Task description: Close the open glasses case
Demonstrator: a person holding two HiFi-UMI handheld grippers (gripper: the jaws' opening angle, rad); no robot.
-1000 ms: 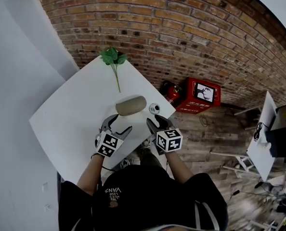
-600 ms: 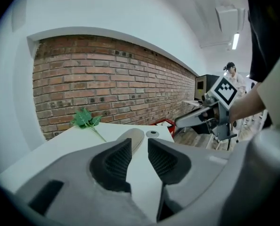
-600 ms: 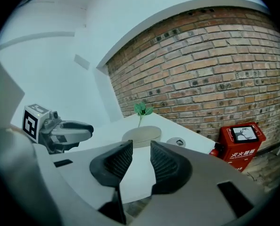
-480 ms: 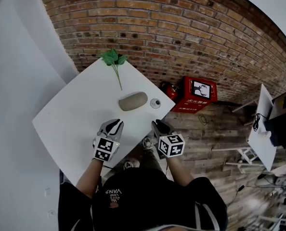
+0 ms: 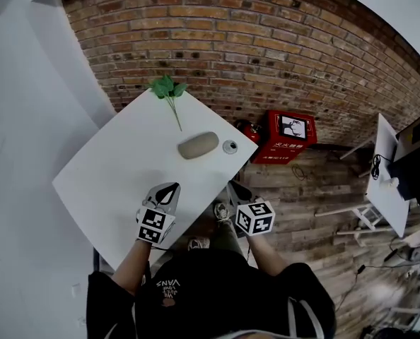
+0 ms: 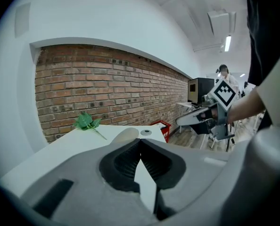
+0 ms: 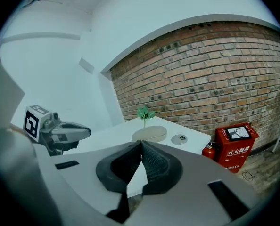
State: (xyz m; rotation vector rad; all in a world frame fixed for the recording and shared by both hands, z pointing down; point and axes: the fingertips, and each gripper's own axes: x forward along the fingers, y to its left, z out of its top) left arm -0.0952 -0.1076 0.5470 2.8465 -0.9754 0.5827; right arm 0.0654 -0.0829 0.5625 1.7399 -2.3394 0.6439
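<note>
Risk we see: the case may spring open unlatched, left hand-held gripper and right hand-held gripper having just closed empty, well apart from it.

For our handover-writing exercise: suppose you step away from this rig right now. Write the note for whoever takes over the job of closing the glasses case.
Left tongs: shut, jaws just closed, nothing between them; over the table's near edge.
Right tongs: shut, jaws just closed, nothing between them; beside that edge.
Glasses case: lies on the white table next to a small round disc, clear of both tongs.
Done: the case looks closed.
Left: probably nothing; perhaps check the lid is fully seated.
</note>
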